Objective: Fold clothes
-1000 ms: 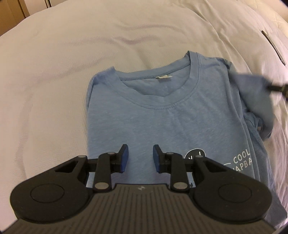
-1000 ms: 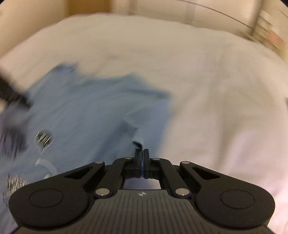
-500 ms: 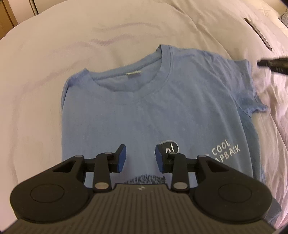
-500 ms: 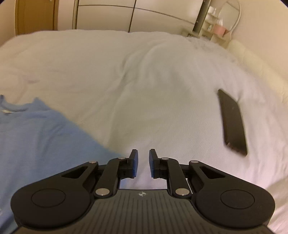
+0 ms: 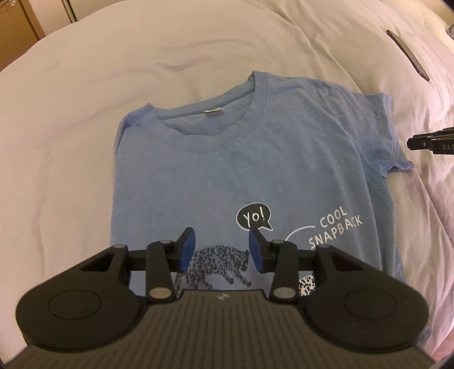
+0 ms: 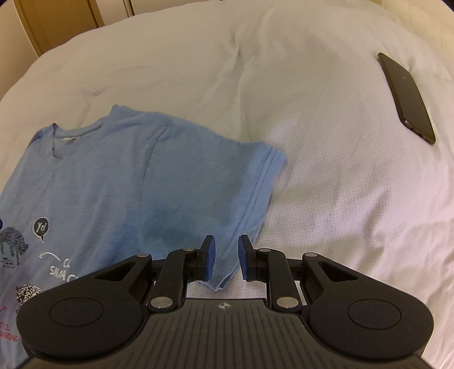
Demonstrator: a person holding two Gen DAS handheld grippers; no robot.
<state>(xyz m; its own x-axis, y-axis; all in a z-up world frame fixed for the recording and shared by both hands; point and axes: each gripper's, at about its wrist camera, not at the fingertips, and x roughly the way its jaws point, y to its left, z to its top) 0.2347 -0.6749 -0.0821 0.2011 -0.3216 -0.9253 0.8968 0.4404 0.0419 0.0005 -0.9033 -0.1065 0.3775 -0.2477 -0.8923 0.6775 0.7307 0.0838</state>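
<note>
A light blue T-shirt [image 5: 227, 170] lies face up on a white bed, collar away from me, with a printed leopard, "Yo!" and "COOL SNAPBACK". Its left side is folded in to a straight edge; its right sleeve [image 6: 227, 181] lies spread flat. My left gripper [image 5: 222, 249] hovers open over the print on the chest, holding nothing. My right gripper [image 6: 226, 257] is open just above the lower corner of the right sleeve, with the sleeve hem showing between its fingers; its tips [image 5: 425, 143] also show at the right edge of the left wrist view.
A dark phone [image 6: 405, 96] lies on the white duvet [image 6: 326, 184] to the far right of the shirt, also seen as a thin dark phone [image 5: 408, 54] in the left wrist view. Wooden wardrobe doors [image 6: 56, 20] stand beyond the bed.
My right gripper let go of the right sleeve, which now lies spread flat, and opened beside it. My left gripper drew back toward the shirt's lower part, staying open.
</note>
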